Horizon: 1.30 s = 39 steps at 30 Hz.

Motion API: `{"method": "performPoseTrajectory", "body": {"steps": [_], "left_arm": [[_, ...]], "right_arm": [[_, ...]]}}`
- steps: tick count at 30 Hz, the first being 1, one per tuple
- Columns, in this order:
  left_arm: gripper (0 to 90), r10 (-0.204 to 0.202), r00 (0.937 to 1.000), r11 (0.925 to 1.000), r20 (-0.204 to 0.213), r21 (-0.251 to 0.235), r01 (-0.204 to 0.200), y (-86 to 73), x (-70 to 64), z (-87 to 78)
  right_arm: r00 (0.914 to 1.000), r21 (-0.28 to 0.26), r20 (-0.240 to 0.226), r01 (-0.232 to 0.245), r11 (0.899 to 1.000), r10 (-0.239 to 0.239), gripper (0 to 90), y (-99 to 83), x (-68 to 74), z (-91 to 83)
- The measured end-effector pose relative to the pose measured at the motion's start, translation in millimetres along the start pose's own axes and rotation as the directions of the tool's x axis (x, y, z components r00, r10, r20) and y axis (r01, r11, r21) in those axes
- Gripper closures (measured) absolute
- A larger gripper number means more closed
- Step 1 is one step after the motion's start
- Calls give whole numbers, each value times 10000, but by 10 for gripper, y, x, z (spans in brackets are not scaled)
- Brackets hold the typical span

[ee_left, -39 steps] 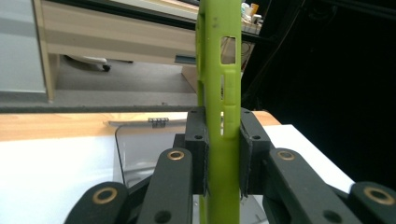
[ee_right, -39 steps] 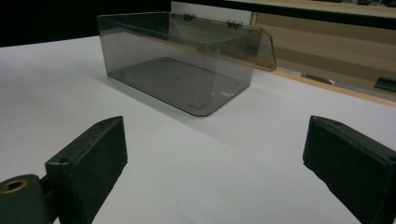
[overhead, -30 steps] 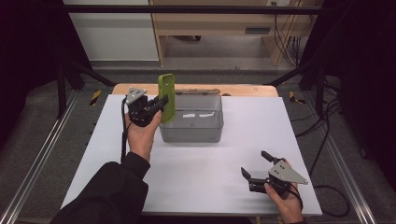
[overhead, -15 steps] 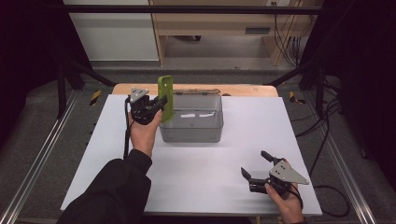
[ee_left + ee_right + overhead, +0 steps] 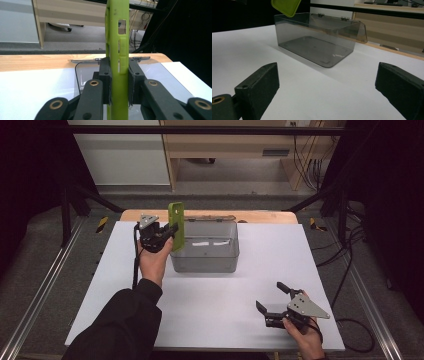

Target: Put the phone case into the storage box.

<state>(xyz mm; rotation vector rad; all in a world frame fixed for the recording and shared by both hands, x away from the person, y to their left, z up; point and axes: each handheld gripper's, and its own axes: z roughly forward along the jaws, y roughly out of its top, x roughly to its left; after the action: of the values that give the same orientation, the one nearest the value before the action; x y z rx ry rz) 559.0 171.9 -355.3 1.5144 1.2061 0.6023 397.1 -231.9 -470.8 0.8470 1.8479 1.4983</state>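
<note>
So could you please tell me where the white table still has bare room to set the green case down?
The white table is bare between the clear plastic box and the right gripper, and right of the box. Crowded: the box's left end, where the left gripper holds the green phone case upright.

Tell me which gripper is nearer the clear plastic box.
Left. The left gripper holds the green phone case at the clear box's left end; the right gripper sits apart, on the table's near-right.

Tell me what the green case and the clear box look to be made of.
Green phone case: probably soft silicone or rubbery plastic, matte, with moulded button bumps and cut-outs.
Clear box: likely hard smoke-tinted plastic, glossy and see-through, its lid on small metal hinges.
</note>
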Motion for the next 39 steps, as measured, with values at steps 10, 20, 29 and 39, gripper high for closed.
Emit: {"method": "performPoseTrajectory", "body": {"steps": [10, 20, 29, 39], "left_arm": [[772, 125, 9996, 9999, -266, -58, -126, -1, 49, -2], [772, 556, 9925, 9984, -1087, 114, -547, -58, 27, 37], [772, 944, 9875, 9948, -1258, 496, -888, -96, -10, 99], [772, 862, 9902, 9943, -1103, 714, -787, -135, 0, 179]], "right_arm": [[9999, 77, 11, 140, 9999, -140, 54, -3, 14, 6], [9996, 241, -59, 291, 9993, -290, 53, -3, 39, 16], [9995, 321, -44, 308, 9990, -307, 52, -9, 38, 17], [9995, 408, -64, 313, 9987, -311, 51, -16, 44, 27]]}}
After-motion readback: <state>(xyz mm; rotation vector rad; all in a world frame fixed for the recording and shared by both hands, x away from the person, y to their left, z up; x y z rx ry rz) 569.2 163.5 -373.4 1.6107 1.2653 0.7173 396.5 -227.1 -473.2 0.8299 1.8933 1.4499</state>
